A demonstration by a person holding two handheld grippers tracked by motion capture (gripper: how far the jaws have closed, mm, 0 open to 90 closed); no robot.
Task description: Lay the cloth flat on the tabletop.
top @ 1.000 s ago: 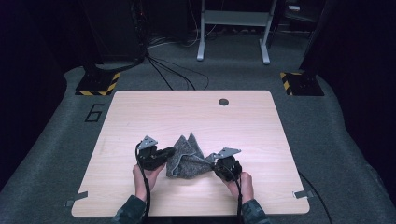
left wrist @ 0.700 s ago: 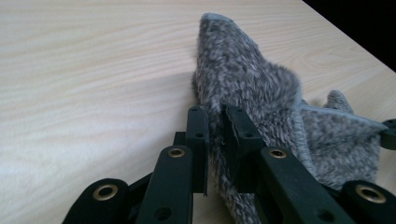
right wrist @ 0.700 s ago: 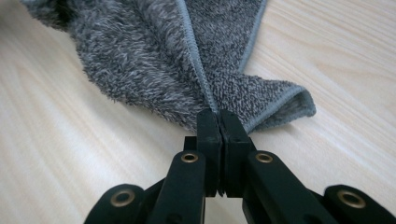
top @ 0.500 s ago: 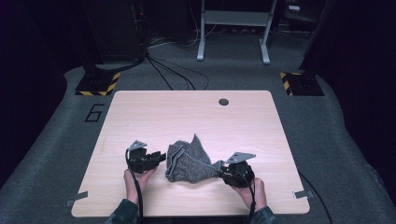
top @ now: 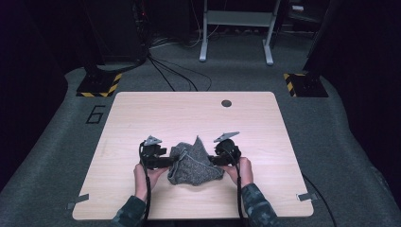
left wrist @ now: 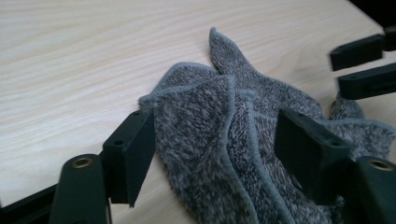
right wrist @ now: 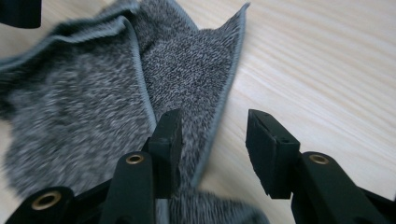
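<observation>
A crumpled grey knitted cloth [top: 195,163] lies on the wooden table [top: 198,118], near its front edge. My left gripper [top: 166,162] is at the cloth's left side, held in a hand. In the left gripper view it [left wrist: 217,154] stands open, with folds of the cloth [left wrist: 210,135] heaped between its jaws. My right gripper [top: 216,159] is at the cloth's right side. It [right wrist: 219,144] is open too, and a hemmed edge of the cloth [right wrist: 93,93] runs down between its jaws. The right gripper's jaws show at the far side [left wrist: 364,65] in the left gripper view.
A small dark round grommet [top: 226,103] sits in the table near its far edge. Bare wood lies beyond and to both sides of the cloth. Cables and stand bases with striped tape [top: 99,87] are on the carpet behind the table.
Both hands spread apart half a second ago and have now come back in and forward against the cloth. The cloth is bunched up tighter between the two grippers.
</observation>
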